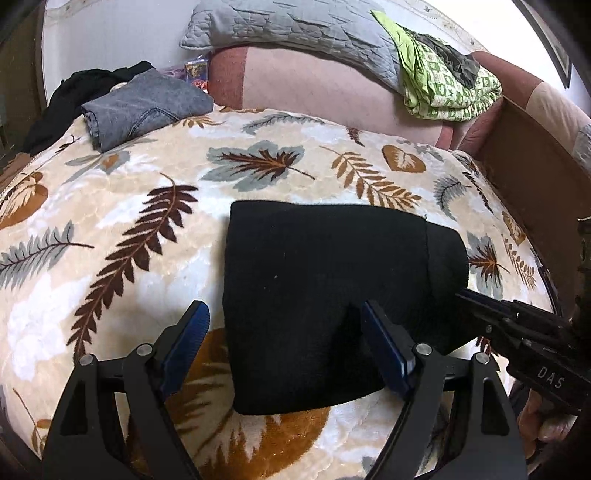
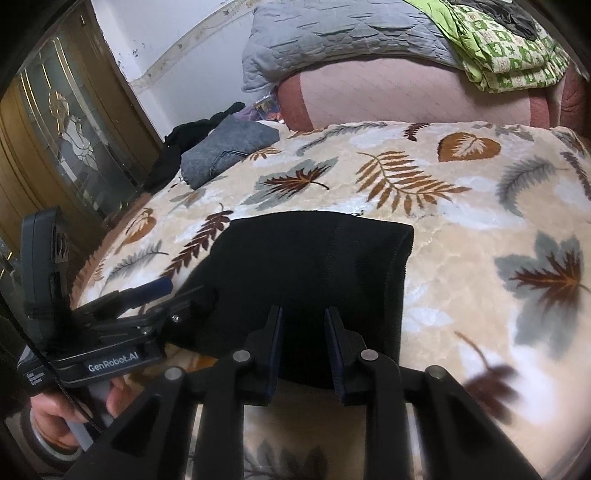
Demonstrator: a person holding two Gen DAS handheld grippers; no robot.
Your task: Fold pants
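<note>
The black pants (image 1: 325, 295) lie folded into a compact block on the leaf-patterned blanket (image 1: 129, 192). My left gripper (image 1: 288, 332) stands wide open over the block's near left corner, one pad above the blanket and the other above the black cloth, with nothing gripped. In the right wrist view the pants (image 2: 314, 266) fill the middle. My right gripper (image 2: 304, 332) hovers at their near edge, its jaws a narrow gap apart, and I see no cloth pinched between them. Each gripper shows in the other's view: the right gripper (image 1: 469, 297) at the pants' right edge, the left gripper (image 2: 181, 291) at their left.
Folded grey jeans (image 1: 144, 107) and a black garment (image 1: 74, 96) lie at the blanket's far left. A grey quilted pillow (image 1: 295, 33) and green patterned cloth (image 1: 443, 85) rest on the pink cushion behind. A cardboard box (image 1: 524, 177) stands at the right, a glass-fronted wooden cabinet (image 2: 62, 129) at the left.
</note>
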